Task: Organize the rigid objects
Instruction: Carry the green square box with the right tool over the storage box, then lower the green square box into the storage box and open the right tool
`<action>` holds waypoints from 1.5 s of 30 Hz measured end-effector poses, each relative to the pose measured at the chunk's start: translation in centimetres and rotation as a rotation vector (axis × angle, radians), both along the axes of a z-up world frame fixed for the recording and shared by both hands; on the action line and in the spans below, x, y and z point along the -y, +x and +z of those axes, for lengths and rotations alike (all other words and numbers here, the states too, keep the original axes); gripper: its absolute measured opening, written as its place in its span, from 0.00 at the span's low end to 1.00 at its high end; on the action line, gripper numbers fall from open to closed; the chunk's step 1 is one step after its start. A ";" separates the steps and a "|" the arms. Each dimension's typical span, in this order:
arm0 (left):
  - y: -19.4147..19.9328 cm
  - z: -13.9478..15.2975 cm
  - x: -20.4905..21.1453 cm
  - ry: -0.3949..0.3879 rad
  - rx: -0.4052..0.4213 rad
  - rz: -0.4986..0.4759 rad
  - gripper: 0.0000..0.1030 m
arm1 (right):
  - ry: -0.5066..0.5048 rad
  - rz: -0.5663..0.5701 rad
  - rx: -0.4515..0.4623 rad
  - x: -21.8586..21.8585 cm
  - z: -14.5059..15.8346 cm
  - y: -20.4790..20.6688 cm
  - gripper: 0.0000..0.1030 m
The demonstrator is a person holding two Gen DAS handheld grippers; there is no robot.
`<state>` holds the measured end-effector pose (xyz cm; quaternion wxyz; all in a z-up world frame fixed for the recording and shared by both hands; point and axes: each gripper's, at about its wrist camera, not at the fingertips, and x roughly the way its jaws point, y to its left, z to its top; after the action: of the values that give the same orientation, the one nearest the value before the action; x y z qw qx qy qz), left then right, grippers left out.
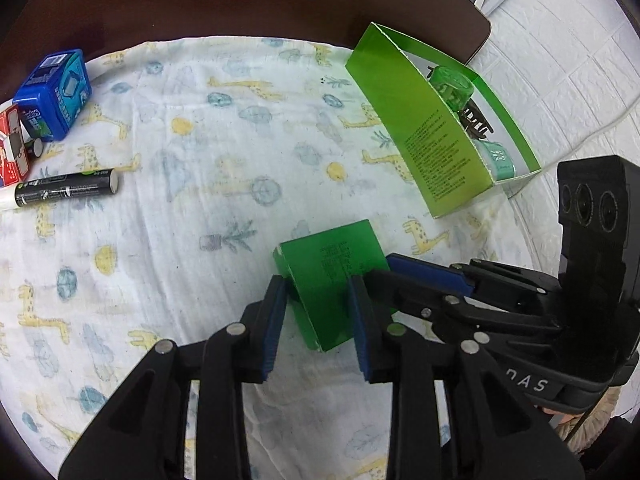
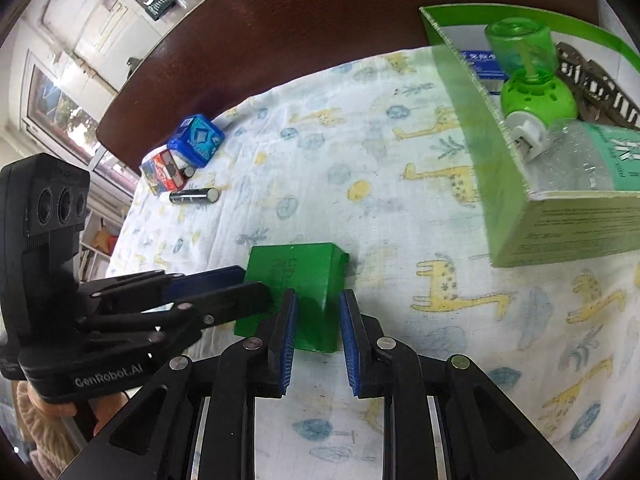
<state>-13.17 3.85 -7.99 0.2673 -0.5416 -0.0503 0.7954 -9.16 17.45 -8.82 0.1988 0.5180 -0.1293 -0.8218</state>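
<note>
A small green box rests on the giraffe-print cloth, with both grippers on it. In the left wrist view my left gripper has its blue pads against the box's near part. My right gripper reaches in from the right and pinches the box's right edge. The right wrist view shows my right gripper nearly shut, with a narrow part of the box between its pads, and the left gripper on the box's left edge. How the box's near side is built is hidden by the fingers.
A large open green carton stands at the right and holds a green bottle, a dark hair clip and a teal-labelled bottle. Far left lie a blue tin, a red pack and a black battery. The dark table ends just beyond the carton.
</note>
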 end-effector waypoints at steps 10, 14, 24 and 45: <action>0.7 6.5 -2.7 -0.021 -0.170 -0.056 0.27 | 0.009 -0.006 -0.146 -1.5 4.6 0.9 0.22; 0.2 10.1 -5.5 -0.025 -0.265 -0.109 0.27 | 0.005 -0.053 -0.244 -3.8 8.2 1.2 0.22; -1.8 14.2 -16.1 -0.001 -0.383 -0.296 0.27 | 0.032 -0.258 -0.338 -13.3 11.2 1.4 0.22; -8.8 9.6 -30.7 -0.116 -0.284 -0.426 0.27 | 0.050 -0.516 -0.280 -24.9 6.9 -2.7 0.22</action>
<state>-21.98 34.52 1.60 0.4017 -0.4374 0.1486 0.7907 -11.88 42.36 -1.88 -0.0135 0.3542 -0.2078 -0.9117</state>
